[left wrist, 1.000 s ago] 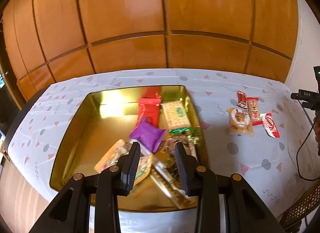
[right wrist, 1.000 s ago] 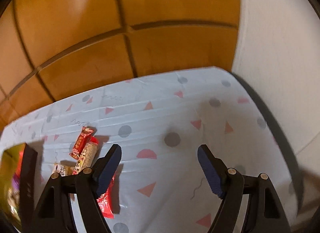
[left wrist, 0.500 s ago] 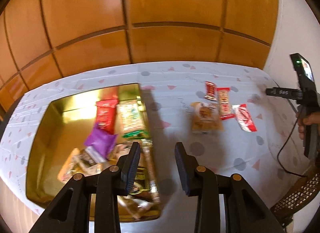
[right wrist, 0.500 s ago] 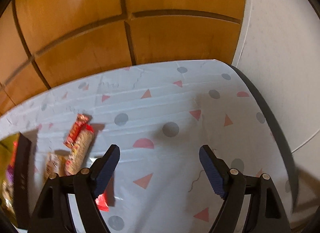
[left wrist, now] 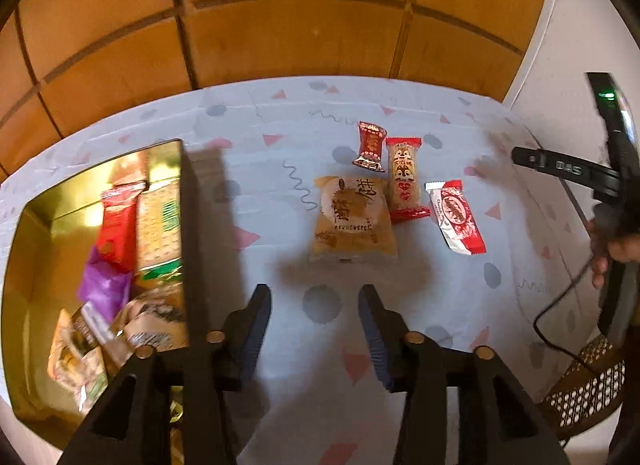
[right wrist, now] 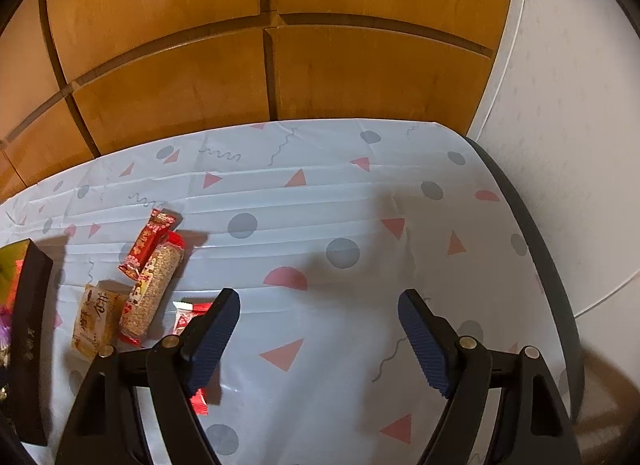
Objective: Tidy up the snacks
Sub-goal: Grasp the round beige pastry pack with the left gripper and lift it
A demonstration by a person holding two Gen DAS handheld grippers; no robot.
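And the left gripper [left wrist: 314, 317] is swinging away from the gold tin [left wrist: 36, 233], now sitting at nine o'clock with snacks piled inside. Its jaws have just been opening, released, nothing between them, and it's lining up on the loose snacks. Dead ahead at twelve o'clock is the tan pastry packet [left wrist: 352, 221]; at one o'clock lie the dark red candy [left wrist: 370, 145], the chipmunk bar [left wrist: 404, 179] and the red-and-white wafer [left wrist: 456, 217]. Four still waiting for the tin, I'd say. The right gripper [right wrist: 318, 339] is hanging wide open, empty, over bare tablecloth [right wrist: 360, 205].
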